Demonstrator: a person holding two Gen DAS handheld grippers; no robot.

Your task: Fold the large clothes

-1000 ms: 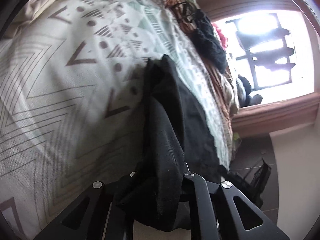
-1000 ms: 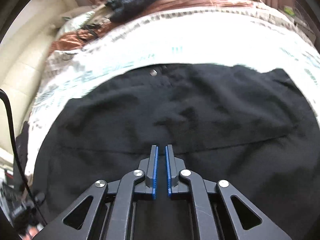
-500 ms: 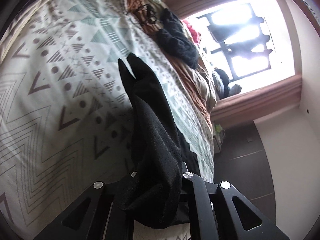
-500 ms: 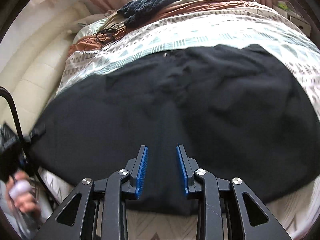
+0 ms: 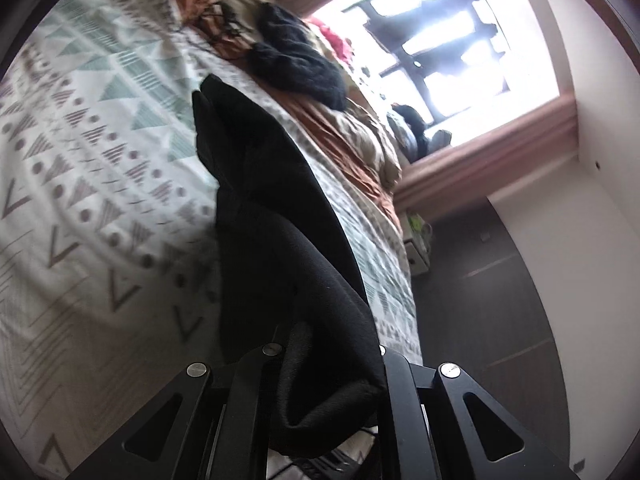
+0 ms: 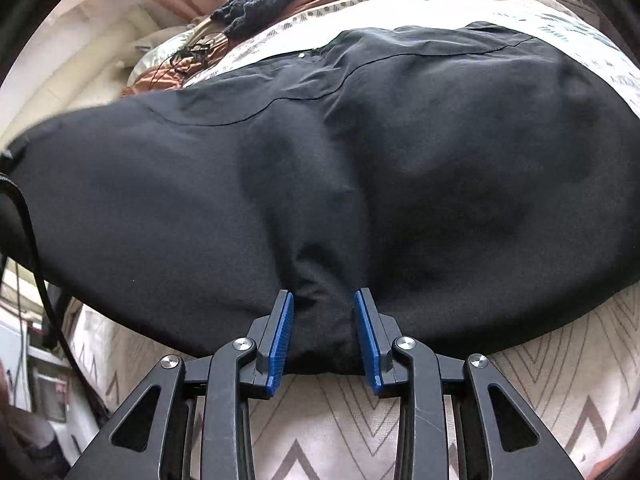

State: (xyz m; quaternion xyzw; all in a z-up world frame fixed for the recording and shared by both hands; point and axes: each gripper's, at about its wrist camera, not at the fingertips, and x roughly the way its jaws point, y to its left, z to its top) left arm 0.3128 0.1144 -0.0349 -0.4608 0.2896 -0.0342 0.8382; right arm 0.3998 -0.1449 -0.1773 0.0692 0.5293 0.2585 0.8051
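A large black garment [image 6: 400, 160] lies spread across the patterned bedspread [image 6: 328, 420], its near hem facing me. My right gripper [image 6: 324, 320] points down at that hem. Its jaws are opening, and a bunched fold of the hem sits between the blue pads [image 6: 282, 332] without being squeezed. In the left wrist view, one end of the black garment [image 5: 272, 216] rises off the bedspread [image 5: 100, 160] in a taut ridge. My left gripper [image 5: 324, 344] is shut on that cloth, which drapes over the fingertips and hides them.
A dark knitted garment [image 5: 296, 64] and a brown blanket [image 5: 348, 148] lie heaped at the bed's far end below a bright window [image 5: 440, 48]. Dark floor [image 5: 480, 280] runs along the bed's edge. A black cable [image 6: 36, 264] hangs at the left of the right wrist view.
The left gripper has lifted its end of the garment higher and rolled. The right gripper drew back to the near hem and spread its jaws, with the hem now between them.
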